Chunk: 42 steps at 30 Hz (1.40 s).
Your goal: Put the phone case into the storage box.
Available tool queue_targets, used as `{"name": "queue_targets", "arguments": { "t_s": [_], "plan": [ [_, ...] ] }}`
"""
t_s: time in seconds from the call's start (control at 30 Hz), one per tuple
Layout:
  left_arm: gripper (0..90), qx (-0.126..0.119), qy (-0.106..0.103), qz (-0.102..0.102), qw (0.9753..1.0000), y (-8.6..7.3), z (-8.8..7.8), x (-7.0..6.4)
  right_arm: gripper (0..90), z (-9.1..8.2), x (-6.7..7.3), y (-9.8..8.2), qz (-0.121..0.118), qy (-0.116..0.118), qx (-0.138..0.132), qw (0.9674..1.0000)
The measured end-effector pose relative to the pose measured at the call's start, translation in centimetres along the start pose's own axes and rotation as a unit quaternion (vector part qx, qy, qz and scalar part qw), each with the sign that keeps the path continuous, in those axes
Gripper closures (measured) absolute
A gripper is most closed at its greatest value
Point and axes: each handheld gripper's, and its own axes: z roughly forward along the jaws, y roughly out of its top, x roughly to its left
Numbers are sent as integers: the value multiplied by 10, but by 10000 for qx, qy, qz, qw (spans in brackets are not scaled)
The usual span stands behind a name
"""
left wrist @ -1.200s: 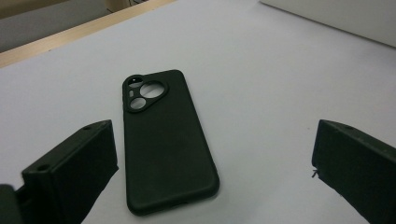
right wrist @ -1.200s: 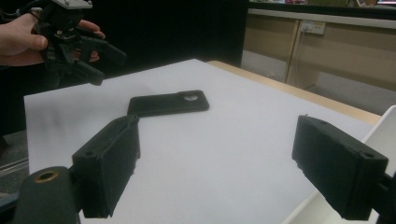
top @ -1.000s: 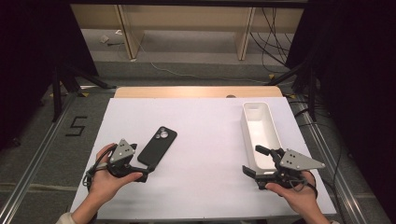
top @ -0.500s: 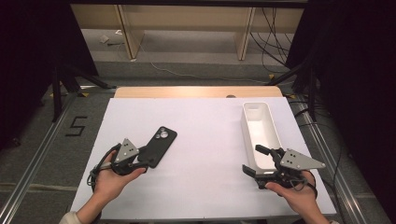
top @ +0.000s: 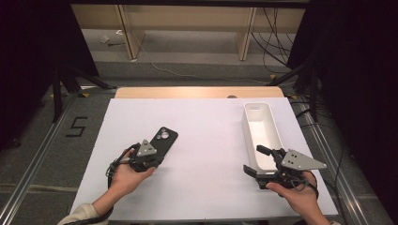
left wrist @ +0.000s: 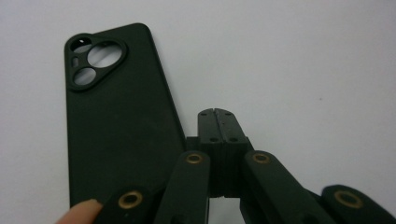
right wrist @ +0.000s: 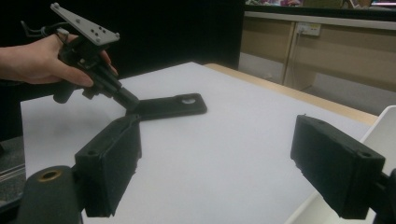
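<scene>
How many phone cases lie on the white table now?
1. The black phone case lies flat on the left half of the table, just beside the shut left claw. The white tray at the right looks empty, though its near end is hidden.

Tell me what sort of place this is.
Probably a lab or recording workspace, not a home. A white table stands on a bare floor marked with a taped number, loose cables trail behind it, and dark curtains hang at both sides.

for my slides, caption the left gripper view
Left tool shut with nothing between its jaws, beside a black phone case on the white table.
</scene>
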Motion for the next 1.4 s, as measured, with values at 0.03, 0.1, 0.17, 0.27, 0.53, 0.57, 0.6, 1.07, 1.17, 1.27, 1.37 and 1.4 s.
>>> {"name": "queue_targets", "arguments": {
  "t_s": [0.03, 0.1, 0.17, 0.27, 0.53, 0.57, 0.6, 1.07, 1.17, 1.27, 1.37, 1.4],
  "plan": [
    [900, 49, -11, 4, 10000, 0, 3, 0, 176, 0, 0, 0, 0, 0, 0, 10000],
    [900, 151, -13, 21, 9999, 1, 8, 0, 177, 0, 0, 0, 8, 3, 9, 10000],
    [900, 266, -23, 44, 9996, 1, 12, 1, 177, 0, 0, 0, 8, 0, 11, 10000],
    [900, 384, -11, 79, 9992, 0, 17, 1, 178, 0, 0, 0, 11, 10, 11, 10000],
    [900, 577, 5, 47, 9983, -3, 22, 5, 178, 1, -1, -1, 30, 64, -29, 10000],
    [900, 577, 5, 47, 9983, -3, 22, 5, 178, 1, -1, -1, 30, 64, -29, 10000],
    [900, 599, -19, 28, 9982, -3, 21, 6, 179, 0, 0, -1, 23, 26, 5, 10000],
    [900, 733, 293, -191, 9967, -11, 11, 21, 187, 0, 0, -1, 33, 35, 1, 10000],
    [899, 742, 301, -227, 9965, -12, 10, 24, 195, 0, -1, -1, 35, 51, -15, 10000],
    [898, 745, 281, -197, 9966, -12, 10, 23, 202, 0, 0, -1, 29, 85, -22, 10000],
    [827, 606, 104, -228, 9978, -10, 6, 22, 210, 0, -1, 0, 9, 106, -37, 9999],
    [789, 520, 115, -178, 9984, -7, 4, 21, 216, 0, -1, 0, 7, 120, -33, 9999]
  ]
}}
